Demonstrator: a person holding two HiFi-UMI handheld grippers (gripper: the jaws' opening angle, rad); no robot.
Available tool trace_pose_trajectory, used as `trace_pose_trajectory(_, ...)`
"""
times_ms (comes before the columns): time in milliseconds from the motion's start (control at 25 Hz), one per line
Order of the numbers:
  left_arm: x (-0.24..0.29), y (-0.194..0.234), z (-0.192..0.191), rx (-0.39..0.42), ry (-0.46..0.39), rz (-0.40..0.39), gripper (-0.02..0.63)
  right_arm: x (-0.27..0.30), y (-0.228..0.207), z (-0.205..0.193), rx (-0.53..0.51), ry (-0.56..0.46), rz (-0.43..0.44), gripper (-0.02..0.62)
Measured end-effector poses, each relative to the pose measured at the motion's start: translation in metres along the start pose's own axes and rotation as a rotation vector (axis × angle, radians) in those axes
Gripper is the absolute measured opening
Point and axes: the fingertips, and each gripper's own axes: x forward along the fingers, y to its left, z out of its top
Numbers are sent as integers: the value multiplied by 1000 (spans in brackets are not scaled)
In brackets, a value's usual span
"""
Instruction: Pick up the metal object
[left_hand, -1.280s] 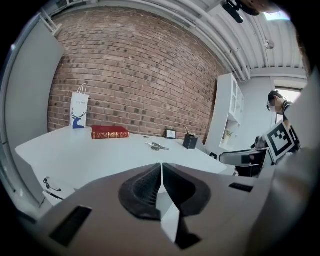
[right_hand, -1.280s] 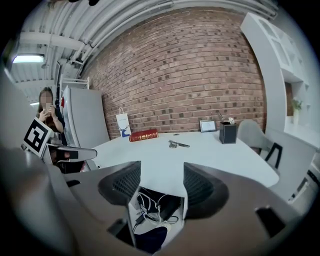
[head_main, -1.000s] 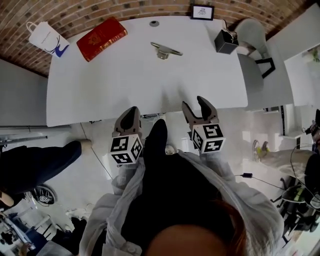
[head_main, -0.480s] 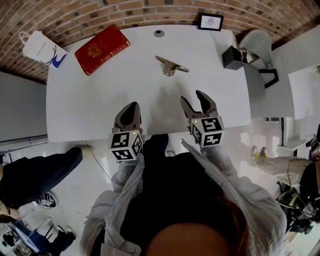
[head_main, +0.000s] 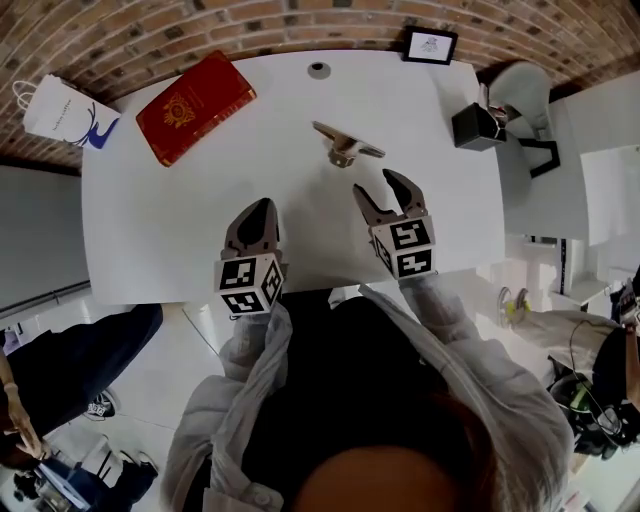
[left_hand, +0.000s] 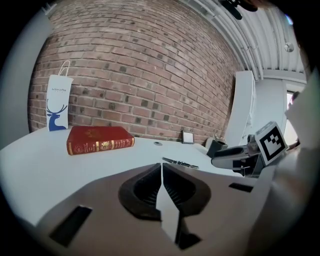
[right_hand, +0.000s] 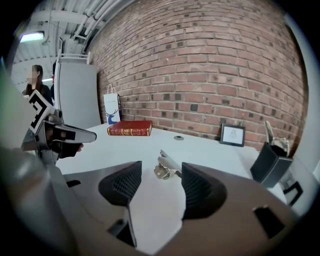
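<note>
1. Brick wall (head_main: 300, 20) runs along the far side of the scene.
2. A white table (head_main: 150, 220) stands against that wall and carries everything listed below except the chair and the bag.
3. A pale chair (head_main: 520, 90) sits at the table's far right corner.
4. A red book (head_main: 195, 107) with gold print on its cover lies flat on the far left of the table, well apart from the metal object.
5. A white paper bag (head_main: 60, 112) with a blue deer figure stands upright by the wall, just off the table's far left corner.
6. The left gripper (head_main: 257, 210) hovers over the near part of the table, left of centre. Its jaws are pressed together with nothing between them.
7. The right gripper (head_main: 378, 185) hovers to the right of the left one and a little farther in. Its jaws are spread wide and grip nothing.
8. A black box (head_main: 477, 127) sits at the table's far right edge, with something thin sticking up out of it.
9. The metal object (head_main: 345, 147) lies on the table just beyond the right gripper's open jaws, near them but apart. It is a flat bar on a chunkier base, and neither gripper touches it.
10. A small picture frame (head_main: 430, 45) stands upright at the far edge, right of centre.
11. A round grommet (head_main: 318, 69) sits in the tabletop at the far edge, beyond the metal object.
</note>
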Motion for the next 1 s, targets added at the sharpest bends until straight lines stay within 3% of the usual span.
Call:
trace_pose_trajectory(360, 32, 28, -1, 2, 7, 13, 26, 58, -7, -6, -194, 60, 1, 258)
trace_pose_trajectory(600, 41, 40, -9, -13, 26, 35, 26, 84, -4, -8, -286, 76, 24, 235)
trace_pose_trajectory(1000, 49, 49, -24, -55, 40, 32, 26, 110, -3, -15, -502, 133, -27, 171)
